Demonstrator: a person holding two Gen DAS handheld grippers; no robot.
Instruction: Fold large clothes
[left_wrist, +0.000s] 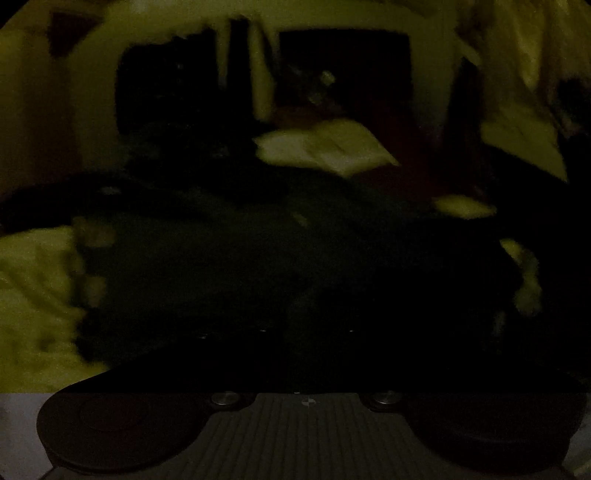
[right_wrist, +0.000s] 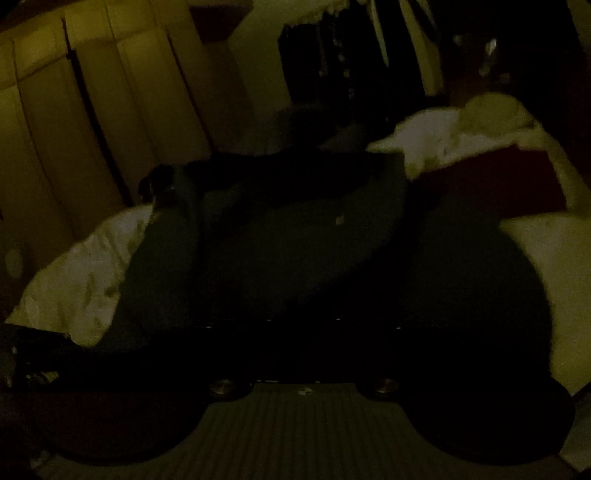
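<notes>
Both views are very dark and blurred. A large dark garment (left_wrist: 277, 258) lies spread over a pale bed sheet (left_wrist: 33, 288) just ahead of my left gripper. It also shows in the right wrist view (right_wrist: 295, 251), bunched in folds on the pale sheet (right_wrist: 81, 280). Only the ribbed body of each gripper shows at the bottom of its view. The fingers of both are lost in the dark against the garment, so I cannot tell whether they are open or shut.
A pale folded cloth or pillow (left_wrist: 328, 147) lies beyond the garment, also in the right wrist view (right_wrist: 454, 129). A dark red cloth (right_wrist: 498, 181) lies beside it. Pale wardrobe panels (right_wrist: 92, 110) stand at the left. Dark furniture (left_wrist: 343, 66) stands behind the bed.
</notes>
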